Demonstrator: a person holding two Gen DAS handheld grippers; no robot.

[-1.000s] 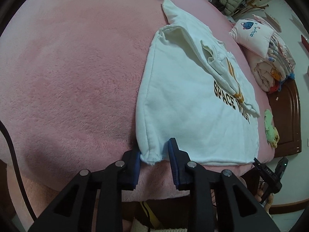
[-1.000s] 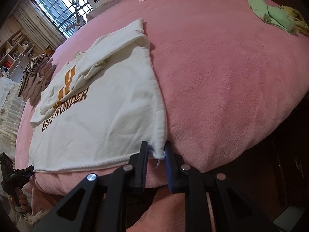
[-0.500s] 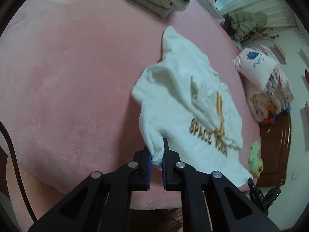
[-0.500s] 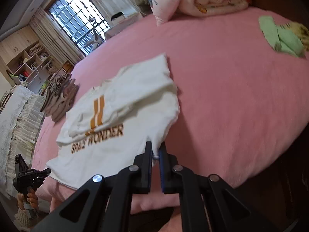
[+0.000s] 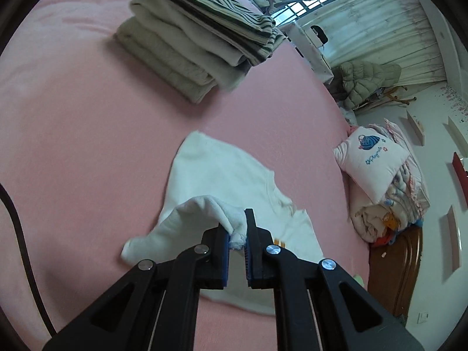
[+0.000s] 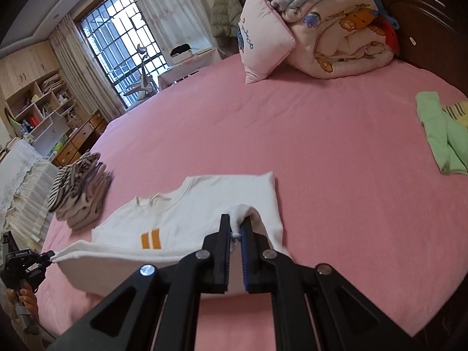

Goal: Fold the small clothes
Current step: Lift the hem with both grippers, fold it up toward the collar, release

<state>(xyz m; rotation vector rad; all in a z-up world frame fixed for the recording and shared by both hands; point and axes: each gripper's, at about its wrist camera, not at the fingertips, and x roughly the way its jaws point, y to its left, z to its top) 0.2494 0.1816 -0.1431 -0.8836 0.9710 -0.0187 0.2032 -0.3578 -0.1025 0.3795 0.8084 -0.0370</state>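
Observation:
A small white sweatshirt [image 5: 222,181] with orange stripes [image 6: 150,239] lies on the pink bed [image 5: 73,134], its bottom hem lifted and carried over its upper part. My left gripper [image 5: 237,235] is shut on one hem corner, white cloth bunched between its blue pads. In the right wrist view my right gripper [image 6: 235,234] is shut on the other hem corner of the sweatshirt [image 6: 204,204]. The left gripper [image 6: 44,259] shows at that view's left edge, the hem stretched between the two. The lettering on the chest is hidden under the raised fold.
A stack of folded clothes [image 5: 199,35] with a striped piece on top sits at the far side of the bed. A pink pillow [image 5: 371,158] and a rolled quilt [image 6: 336,29] lie by the wooden headboard. Green small clothes [image 6: 438,134] lie on the right.
Both grippers closed on the hem corners at the bed's near edge, then rose and carried the hem forward over the sweatshirt toward the collar. The chest lettering is now covered.

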